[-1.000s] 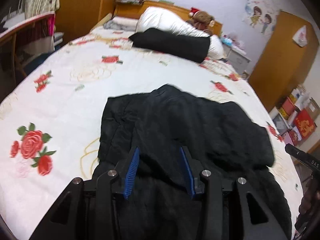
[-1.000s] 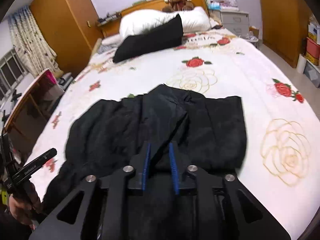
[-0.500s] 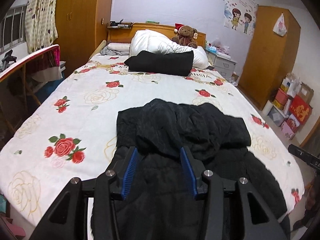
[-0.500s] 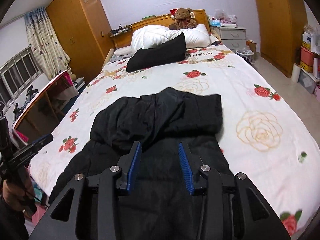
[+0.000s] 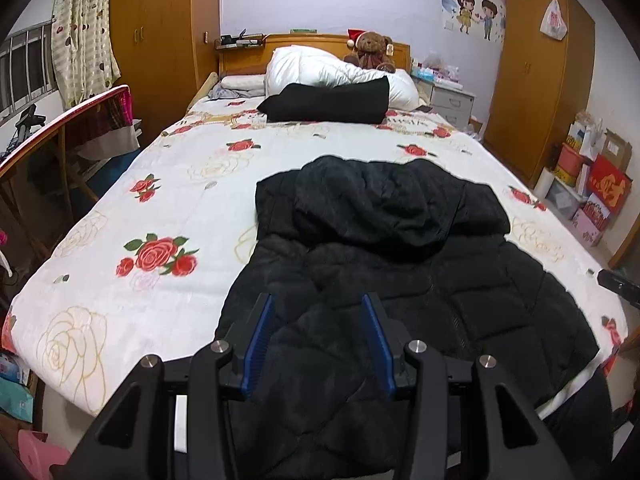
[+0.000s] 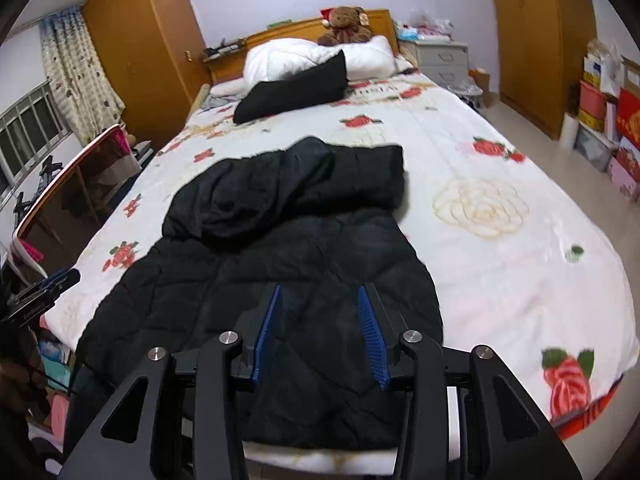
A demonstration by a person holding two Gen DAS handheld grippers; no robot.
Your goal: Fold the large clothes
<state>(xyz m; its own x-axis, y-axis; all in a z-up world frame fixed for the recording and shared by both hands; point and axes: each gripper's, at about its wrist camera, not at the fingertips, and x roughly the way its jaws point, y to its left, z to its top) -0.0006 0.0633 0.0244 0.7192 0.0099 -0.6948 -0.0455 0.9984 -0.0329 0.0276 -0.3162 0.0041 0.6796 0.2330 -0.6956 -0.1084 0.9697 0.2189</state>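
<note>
A black quilted hooded jacket [image 5: 400, 280] lies spread on the bed, hood toward the headboard, hem hanging over the near edge. It also shows in the right wrist view [image 6: 280, 260]. My left gripper [image 5: 318, 304] is open and empty, above the jacket's lower left part. My right gripper [image 6: 318, 294] is open and empty, above the jacket's lower right part. Each gripper shows at the edge of the other's view.
The bed [image 5: 168, 208] has a white rose-patterned cover. A black folded garment [image 5: 328, 104], white pillows and a teddy bear [image 5: 370, 50] lie at the headboard. A wooden table [image 5: 60, 120] stands left; wardrobes, a nightstand and boxes [image 5: 592, 184] stand right.
Both grippers have pulled back from the jacket toward the foot of the bed and risen. The right gripper has opened. The jacket now lies flat with nothing holding it.
</note>
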